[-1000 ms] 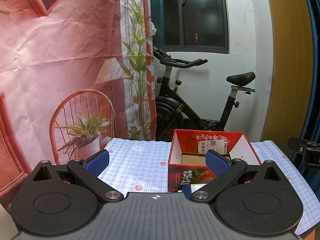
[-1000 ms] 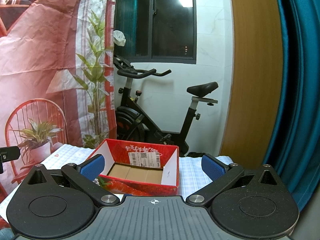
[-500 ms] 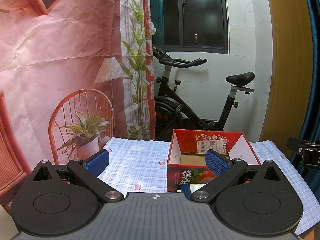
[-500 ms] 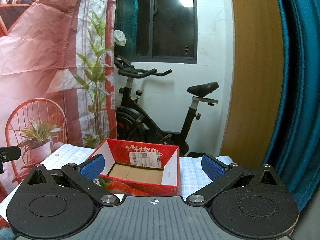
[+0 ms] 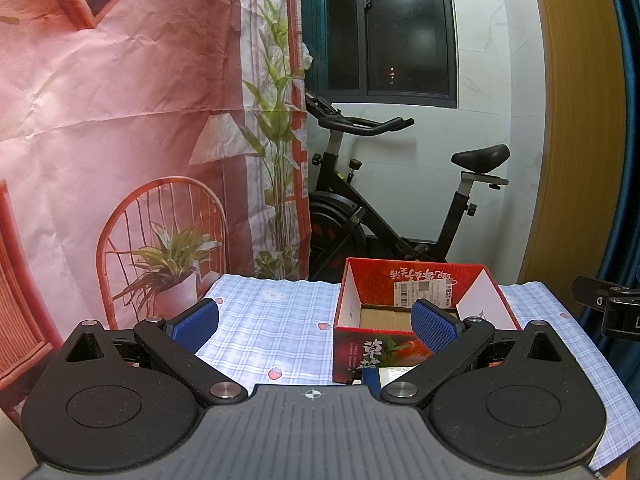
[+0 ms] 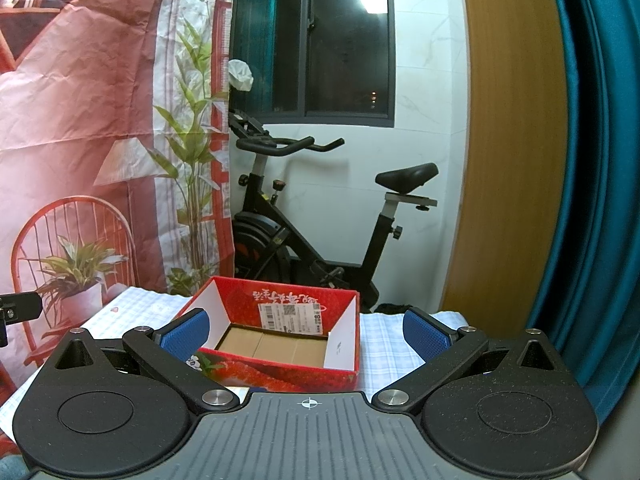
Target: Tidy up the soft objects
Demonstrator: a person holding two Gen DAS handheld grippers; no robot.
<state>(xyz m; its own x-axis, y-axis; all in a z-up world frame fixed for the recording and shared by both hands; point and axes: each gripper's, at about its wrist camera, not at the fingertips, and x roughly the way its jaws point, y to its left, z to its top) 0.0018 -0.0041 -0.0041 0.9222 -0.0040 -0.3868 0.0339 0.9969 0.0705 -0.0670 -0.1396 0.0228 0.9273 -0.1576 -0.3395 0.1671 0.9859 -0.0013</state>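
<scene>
Nothing moved; left gripper (image 5: 316, 320) and right gripper (image 6: 306, 330) jaws spread, empty, facing red box (image 6: 280, 372)

- A room in a home, set up partly as a recording corner.
- An exercise bike (image 5: 384, 216) stands against the white tiled wall, under a dark window (image 5: 404, 28) that reflects a ceiling light.
- A creased printed backdrop (image 5: 120, 100) hangs at the left, showing a painted chair, a lamp and potted plants rather than real furniture.
- A teal curtain (image 6: 592, 160) and a wooden panel (image 6: 512, 140) close the right side.
- The counter (image 5: 272, 328) wears a household checked cloth with small strawberry and bear prints.
- On it sits an open red strawberry carton (image 6: 288, 344) with a shipping label, reused as a bin.
</scene>
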